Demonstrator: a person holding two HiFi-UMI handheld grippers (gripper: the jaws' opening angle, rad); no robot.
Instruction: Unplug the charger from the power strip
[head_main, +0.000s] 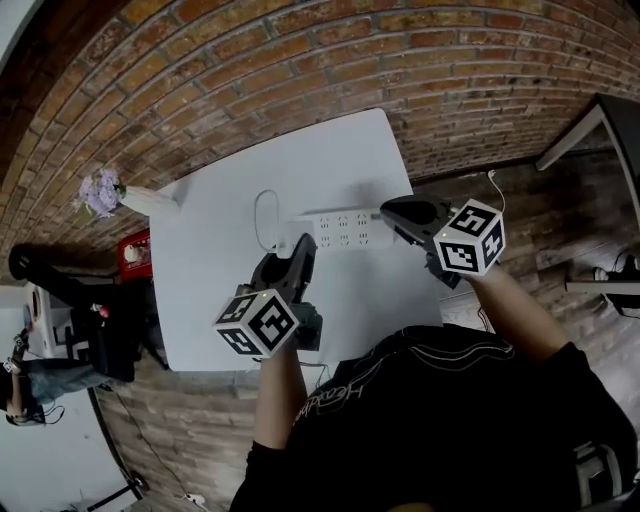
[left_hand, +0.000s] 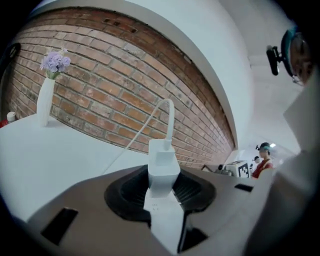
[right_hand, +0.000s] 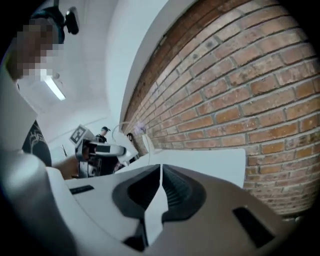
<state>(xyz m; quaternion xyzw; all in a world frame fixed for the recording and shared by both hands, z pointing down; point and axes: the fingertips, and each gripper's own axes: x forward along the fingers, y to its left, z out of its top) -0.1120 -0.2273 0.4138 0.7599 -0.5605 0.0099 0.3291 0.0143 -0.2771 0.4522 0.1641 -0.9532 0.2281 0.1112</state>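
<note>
Brick wall (left_hand: 125, 95) behind a white table (head_main: 210, 300): the charger looks already free of the power strip (head_main: 345, 230).
On the table the strip lies flat, its near sockets bare. The right gripper (head_main: 395, 212) hovers at its right end, jaws pressed together on nothing. The left gripper (head_main: 288, 255) clamps the white charger (left_hand: 163, 162) by its sides, just off the strip's left end. I would keep that squeeze on the charger's body, never on the cable (left_hand: 171, 122), and draw it straight away so the looped slack does not drag the strip. Only one container shows: a slim white vase (left_hand: 45, 102) at the table's far corner, holding purple flowers (left_hand: 56, 62).
</note>
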